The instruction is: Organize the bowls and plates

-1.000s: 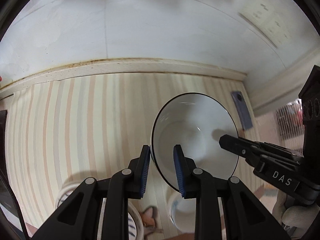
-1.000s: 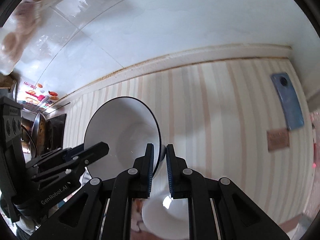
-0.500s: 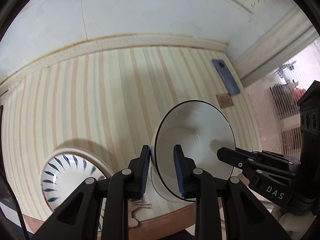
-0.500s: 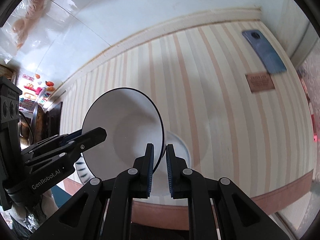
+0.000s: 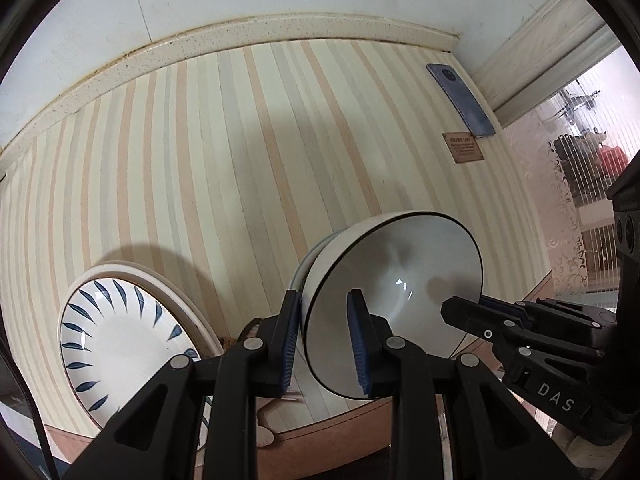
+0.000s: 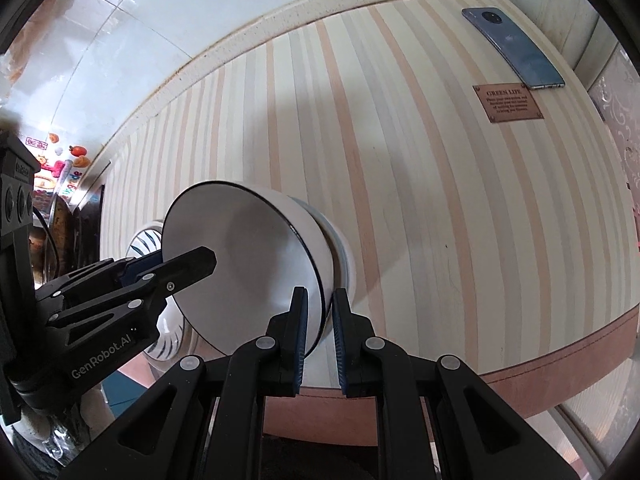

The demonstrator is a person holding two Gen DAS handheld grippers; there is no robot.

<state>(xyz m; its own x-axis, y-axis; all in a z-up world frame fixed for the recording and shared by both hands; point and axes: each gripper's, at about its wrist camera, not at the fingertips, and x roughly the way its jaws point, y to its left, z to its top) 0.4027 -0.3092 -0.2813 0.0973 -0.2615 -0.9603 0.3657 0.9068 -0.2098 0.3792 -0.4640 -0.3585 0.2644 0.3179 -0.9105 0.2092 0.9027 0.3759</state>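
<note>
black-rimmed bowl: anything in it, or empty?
Empty. The black-rimmed bowl shows only bare white interior in both wrist views, held between the left gripper and the right gripper, each clamped on its rim.

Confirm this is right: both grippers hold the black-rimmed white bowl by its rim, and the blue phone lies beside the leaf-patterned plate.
Wrong on the phone. In the left wrist view the blue phone lies at the far right corner by the wall, well apart from the leaf-patterned plate at the near left. The rest holds: the left gripper and right gripper both clamp the rim of the bowl.

Bowl point(image 5: 394, 300) on table point(image 5: 200, 160), plate point(image 5: 120, 340) left, phone point(image 5: 460, 100) far right corner.
</note>
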